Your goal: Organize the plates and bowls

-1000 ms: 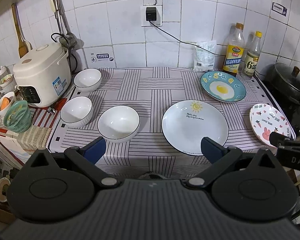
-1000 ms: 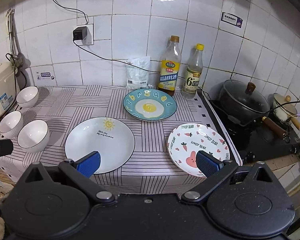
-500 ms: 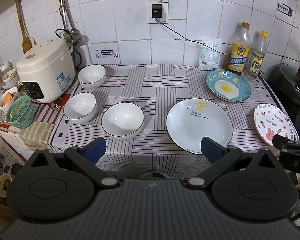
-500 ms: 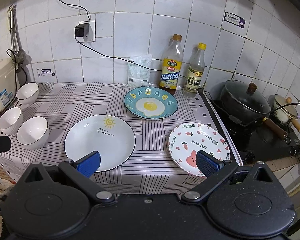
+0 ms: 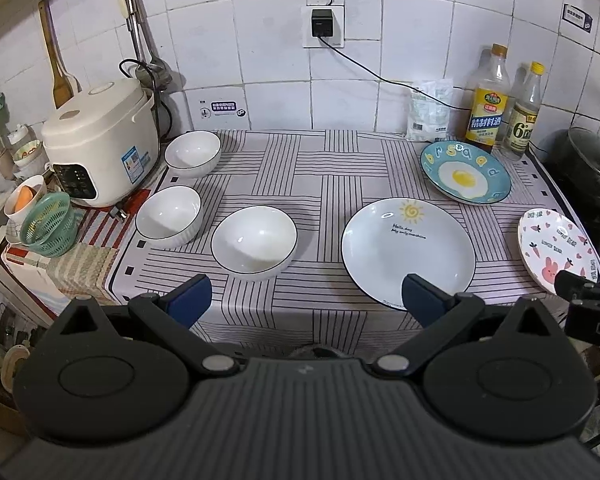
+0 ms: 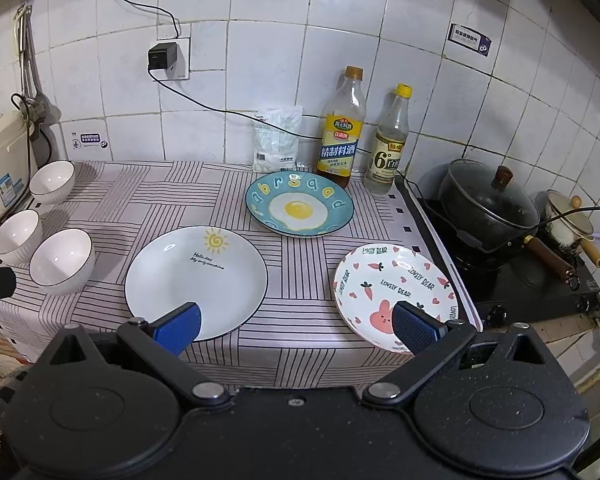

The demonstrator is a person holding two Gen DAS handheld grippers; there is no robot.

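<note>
Three white bowls stand at the left of the striped cloth: near (image 5: 254, 242), middle (image 5: 168, 216), far (image 5: 192, 153). To their right lie a white sun plate (image 5: 408, 248) (image 6: 196, 280), a blue egg plate (image 5: 465, 171) (image 6: 299, 209) and a pink rabbit plate (image 5: 558, 250) (image 6: 396, 294). My left gripper (image 5: 304, 300) is open and empty, short of the cloth's front edge between the near bowl and the sun plate. My right gripper (image 6: 296, 326) is open and empty, near the front edge between the sun and rabbit plates.
A rice cooker (image 5: 100, 140) and a green basket (image 5: 50, 224) stand left of the bowls. Two bottles (image 6: 340, 128) (image 6: 388, 140) and a white packet (image 6: 276, 138) line the back wall. A lidded black pot (image 6: 488, 204) sits on the stove at right.
Both grippers have drawn back and risen slightly, so the counter looks a little farther. Nothing on the counter has moved and both stay open.
</note>
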